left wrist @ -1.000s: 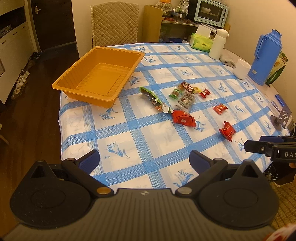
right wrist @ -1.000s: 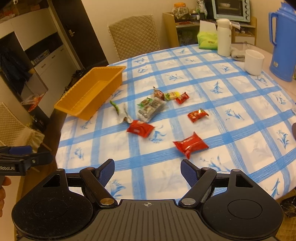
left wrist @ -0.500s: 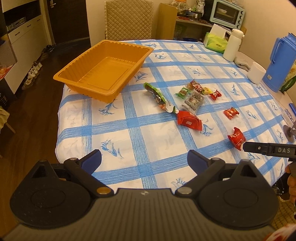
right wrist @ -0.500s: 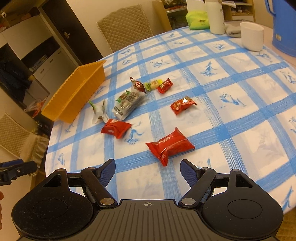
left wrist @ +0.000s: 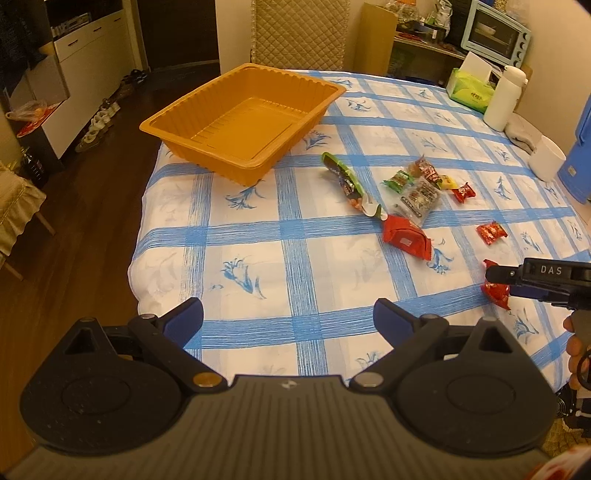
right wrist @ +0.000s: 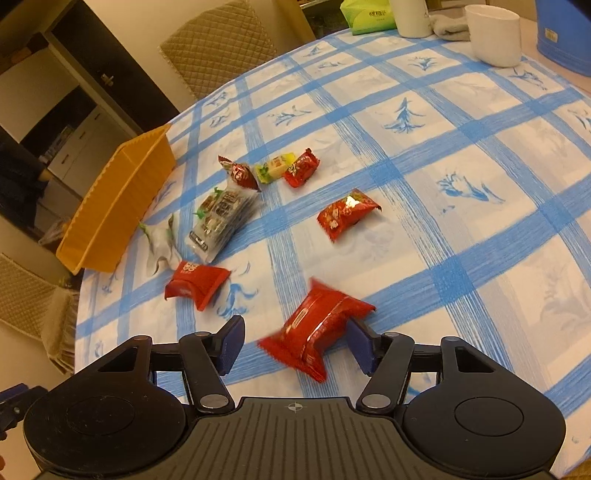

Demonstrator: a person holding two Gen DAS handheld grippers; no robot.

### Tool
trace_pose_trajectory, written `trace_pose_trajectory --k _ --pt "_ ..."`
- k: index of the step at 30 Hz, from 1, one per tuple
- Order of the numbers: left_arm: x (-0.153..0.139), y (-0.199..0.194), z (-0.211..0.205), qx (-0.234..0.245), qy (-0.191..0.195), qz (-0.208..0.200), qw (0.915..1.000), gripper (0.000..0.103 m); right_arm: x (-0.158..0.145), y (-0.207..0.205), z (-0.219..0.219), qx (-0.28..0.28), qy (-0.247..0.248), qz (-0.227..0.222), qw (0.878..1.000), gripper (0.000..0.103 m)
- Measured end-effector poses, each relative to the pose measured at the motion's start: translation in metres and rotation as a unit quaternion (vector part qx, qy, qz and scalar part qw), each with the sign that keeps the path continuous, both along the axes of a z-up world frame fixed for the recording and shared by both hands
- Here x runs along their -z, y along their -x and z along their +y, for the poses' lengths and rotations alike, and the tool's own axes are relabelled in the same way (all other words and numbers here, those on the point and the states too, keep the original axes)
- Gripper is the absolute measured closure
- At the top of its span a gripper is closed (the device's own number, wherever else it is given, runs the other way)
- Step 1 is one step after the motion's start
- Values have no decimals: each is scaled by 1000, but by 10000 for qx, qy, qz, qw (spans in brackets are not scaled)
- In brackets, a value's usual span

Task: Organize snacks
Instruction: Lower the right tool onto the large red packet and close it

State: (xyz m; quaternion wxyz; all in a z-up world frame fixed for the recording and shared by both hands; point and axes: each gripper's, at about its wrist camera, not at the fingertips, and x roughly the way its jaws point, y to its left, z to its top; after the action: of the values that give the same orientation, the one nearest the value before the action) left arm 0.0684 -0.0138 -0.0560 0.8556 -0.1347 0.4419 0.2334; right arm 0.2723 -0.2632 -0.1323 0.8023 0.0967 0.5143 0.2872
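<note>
Several wrapped snacks lie on the blue-checked tablecloth (left wrist: 295,258). An empty orange tray (left wrist: 243,110) stands at the table's far left; its ribbed side shows in the right wrist view (right wrist: 118,206). My right gripper (right wrist: 295,341) is open, low over the table, with a red snack packet (right wrist: 317,328) lying between its fingers; the right finger touches the packet. The same packet (left wrist: 496,290) shows in the left wrist view under the right gripper's tip (left wrist: 496,275). My left gripper (left wrist: 288,317) is open and empty above the table's near edge.
Other snacks: a red packet (right wrist: 195,282), a clear multi-pack (right wrist: 221,218), a small red candy pack (right wrist: 345,212), a long green packet (left wrist: 343,181). A white cup (right wrist: 493,33), blue jug (left wrist: 578,162), white flask (left wrist: 504,98) and tissue pack (left wrist: 471,92) stand at the far side.
My right gripper has moved forward and down until the red packet lies between its fingers. My left gripper has shifted slightly, still open and empty.
</note>
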Motion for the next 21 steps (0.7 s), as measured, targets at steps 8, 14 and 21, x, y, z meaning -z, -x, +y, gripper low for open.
trace_pose_trajectory --k 8,14,21 --pt "8 -7 -3 26 18 19 10000 6 3 -1 25 -495 578 -524 9957 49" --pt "15 -22 -7 281 -14 -20 9996 8 12 10 42 -1051 1129 -973 9832 67" --pt "27 -47 -13 728 10 -86 9973 12 13 11 35 -1201 1101 -1158 9798 77"
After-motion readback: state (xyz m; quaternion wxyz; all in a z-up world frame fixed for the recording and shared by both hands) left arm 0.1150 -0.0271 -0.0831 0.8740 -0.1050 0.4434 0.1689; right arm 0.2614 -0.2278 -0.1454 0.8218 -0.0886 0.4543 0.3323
